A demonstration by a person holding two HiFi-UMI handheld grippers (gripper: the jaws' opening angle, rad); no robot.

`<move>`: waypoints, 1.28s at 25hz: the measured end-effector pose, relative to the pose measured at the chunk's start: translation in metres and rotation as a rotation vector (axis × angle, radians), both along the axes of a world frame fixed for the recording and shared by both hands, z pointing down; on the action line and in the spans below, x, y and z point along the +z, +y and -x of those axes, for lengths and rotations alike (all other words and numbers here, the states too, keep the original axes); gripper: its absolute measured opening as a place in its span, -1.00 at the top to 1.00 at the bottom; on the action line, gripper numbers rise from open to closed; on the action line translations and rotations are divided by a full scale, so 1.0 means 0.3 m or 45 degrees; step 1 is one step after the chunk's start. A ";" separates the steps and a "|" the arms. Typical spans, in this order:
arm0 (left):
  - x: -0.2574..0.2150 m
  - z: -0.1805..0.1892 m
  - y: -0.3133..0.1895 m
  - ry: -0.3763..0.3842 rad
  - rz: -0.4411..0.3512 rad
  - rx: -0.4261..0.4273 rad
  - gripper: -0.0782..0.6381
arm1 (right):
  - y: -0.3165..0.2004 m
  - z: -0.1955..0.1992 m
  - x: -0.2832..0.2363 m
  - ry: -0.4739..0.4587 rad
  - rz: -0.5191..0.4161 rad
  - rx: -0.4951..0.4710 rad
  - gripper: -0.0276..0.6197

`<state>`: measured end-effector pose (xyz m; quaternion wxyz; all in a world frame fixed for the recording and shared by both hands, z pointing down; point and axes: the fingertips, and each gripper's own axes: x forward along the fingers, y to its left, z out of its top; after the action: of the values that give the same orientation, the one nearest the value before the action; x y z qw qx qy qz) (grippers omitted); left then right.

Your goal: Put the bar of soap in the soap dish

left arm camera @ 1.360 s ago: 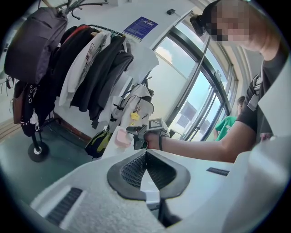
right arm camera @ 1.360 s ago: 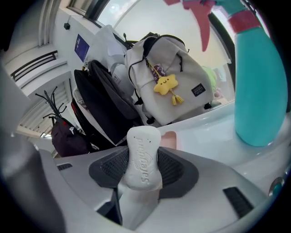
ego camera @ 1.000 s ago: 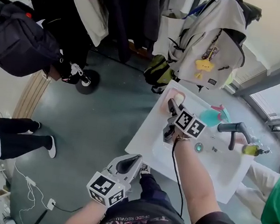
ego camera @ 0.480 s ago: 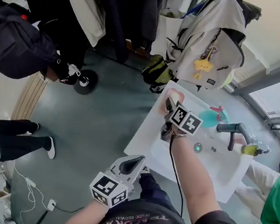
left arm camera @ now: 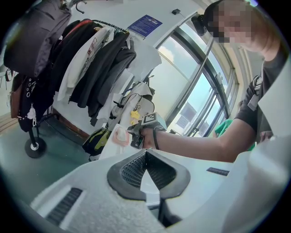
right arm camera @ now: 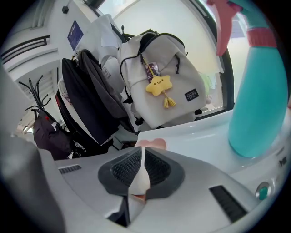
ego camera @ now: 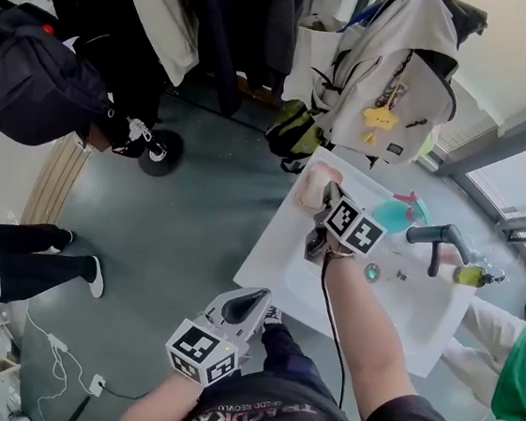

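A pink soap dish (ego camera: 306, 197) sits on the far left corner of the white sink (ego camera: 276, 263), with the pale bar of soap (ego camera: 324, 178) lying in it. My right gripper (ego camera: 326, 203) is just behind the dish and points at it. Its jaws are closing and stand almost together with nothing between them. In the right gripper view, the dish (right arm camera: 153, 144) shows just past my right gripper's (right arm camera: 142, 152) tips. My left gripper (ego camera: 258, 299) hangs below the sink's front edge, shut and holding nothing. The left gripper view shows my left gripper (left arm camera: 143, 154), the dish (left arm camera: 120, 135) and my right hand.
A teal spray bottle (ego camera: 396, 215) stands behind the basin, beside the dark tap (ego camera: 434, 239). A small yellow-green bottle (ego camera: 471, 276) is at the tap's right. A white backpack (ego camera: 391, 78) and hung coats (ego camera: 219, 20) are beyond the sink. A person in green (ego camera: 522, 376) stands at the right.
My right gripper's jaws have come together behind the soap dish, and the soap stays in the dish. The left gripper has kept still.
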<state>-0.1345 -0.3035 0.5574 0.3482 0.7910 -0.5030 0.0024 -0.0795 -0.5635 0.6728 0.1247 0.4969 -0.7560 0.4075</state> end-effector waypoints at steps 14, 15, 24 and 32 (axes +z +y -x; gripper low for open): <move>-0.049 0.016 0.074 -0.002 -0.048 -0.006 0.76 | 0.191 0.022 -0.233 -0.202 -0.184 -0.197 0.88; -0.056 0.018 0.083 0.002 -0.053 -0.009 0.76 | 0.223 0.027 -0.261 -0.214 -0.207 -0.230 0.88; -0.147 0.027 0.210 0.000 -0.124 0.009 0.76 | 0.563 0.032 -0.504 -0.262 -0.392 -0.452 0.88; -0.224 0.027 0.394 0.005 -0.165 0.069 0.76 | 0.912 0.029 -0.662 -0.264 -0.499 -0.553 0.88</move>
<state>-0.1426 -0.1852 0.4903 0.2970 0.8252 -0.4799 -0.0225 -0.0882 -0.2899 0.4743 0.0330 0.2941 -0.9174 0.2662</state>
